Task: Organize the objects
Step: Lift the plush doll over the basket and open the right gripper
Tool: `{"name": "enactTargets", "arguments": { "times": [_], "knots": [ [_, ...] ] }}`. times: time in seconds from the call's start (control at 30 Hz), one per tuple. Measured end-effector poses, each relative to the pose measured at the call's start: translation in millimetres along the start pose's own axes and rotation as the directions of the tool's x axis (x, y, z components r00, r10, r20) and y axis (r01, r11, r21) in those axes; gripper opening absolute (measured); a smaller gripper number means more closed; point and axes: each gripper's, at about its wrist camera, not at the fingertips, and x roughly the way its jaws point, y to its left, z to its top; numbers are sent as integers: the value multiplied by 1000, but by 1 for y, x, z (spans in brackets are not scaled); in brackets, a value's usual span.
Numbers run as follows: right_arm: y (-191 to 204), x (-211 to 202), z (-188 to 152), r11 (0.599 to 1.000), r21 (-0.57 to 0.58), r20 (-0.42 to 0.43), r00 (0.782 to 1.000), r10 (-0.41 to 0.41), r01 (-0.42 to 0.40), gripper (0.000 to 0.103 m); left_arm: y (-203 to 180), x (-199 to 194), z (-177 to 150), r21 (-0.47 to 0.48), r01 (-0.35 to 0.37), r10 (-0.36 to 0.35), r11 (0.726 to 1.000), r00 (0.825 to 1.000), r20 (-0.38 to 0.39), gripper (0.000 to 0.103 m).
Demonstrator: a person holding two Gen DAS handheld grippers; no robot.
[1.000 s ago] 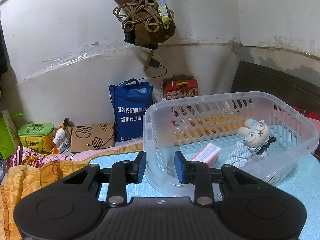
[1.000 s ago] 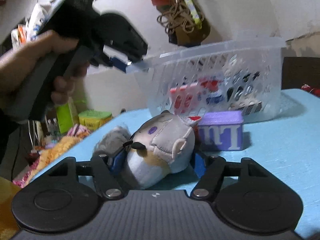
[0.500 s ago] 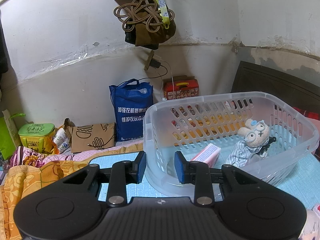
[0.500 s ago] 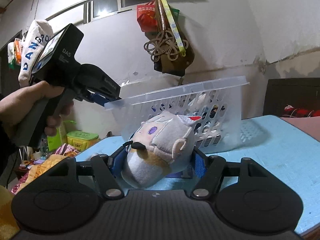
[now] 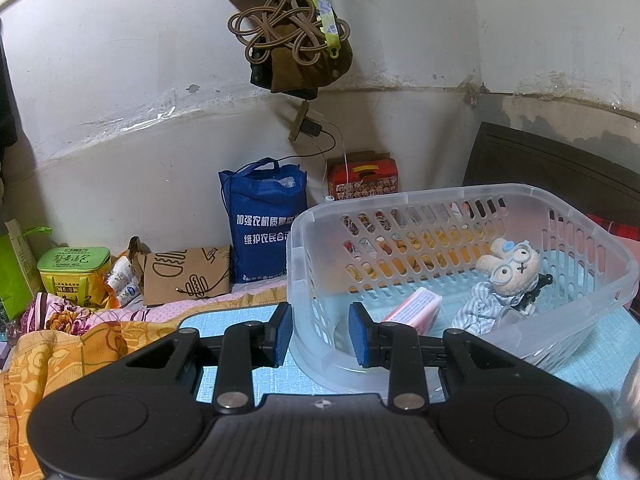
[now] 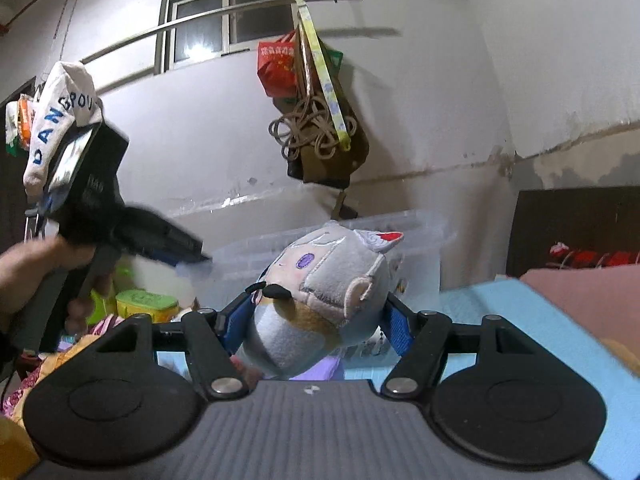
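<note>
My left gripper (image 5: 320,332) is shut on the near left wall of a clear plastic basket (image 5: 440,196) standing on the light blue table (image 5: 240,312). In the basket lie a beige bunny doll with glasses (image 5: 510,268) and a pink box (image 5: 412,308). My right gripper (image 6: 318,320) is shut on a grey plush toy (image 6: 320,292) with a red-lined ear, held in the air in front of the basket (image 6: 416,240). In the right wrist view a person's hand (image 6: 36,264) holds the left gripper (image 6: 192,248) at the basket's rim. A purple box (image 6: 324,368) shows just under the plush.
Along the wall behind stand a blue bag (image 5: 262,220), a red tin (image 5: 362,180), a brown paper bag (image 5: 186,276) and a green box (image 5: 74,268). A bag with coiled cords (image 5: 296,52) hangs above. An orange blanket (image 5: 60,352) lies left; a dark headboard (image 5: 552,164) stands right.
My right gripper has risen with the grey plush off the table, so the basket and purple box sit lower in its view. The left gripper and basket have not moved.
</note>
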Motion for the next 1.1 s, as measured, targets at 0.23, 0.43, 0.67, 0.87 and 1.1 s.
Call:
{"name": "enactTargets", "arguments": {
  "times": [0.23,0.43,0.67,0.87,1.1],
  "knots": [
    [-5,21,37,1000,-30,23,1000,7,-6,70,0,-1,1,3,1,-1,1000,1000,-1,35],
    [-5,56,82,998,-51,15,999,41,-40,70,2,0,2,1,4,-4,1000,1000,-1,35],
    [11,129,81,986,-49,-178,972,151,-162,70,0,1,1,0,2,-2,1000,1000,-2,35],
    [12,131,77,985,-8,-115,978,172,-174,103,0,1,1,-3,7,-7,1000,1000,0,36],
    [0,106,75,991,7,-95,986,135,-135,103,-1,1,1,0,2,-2,1000,1000,0,37]
  ]
}}
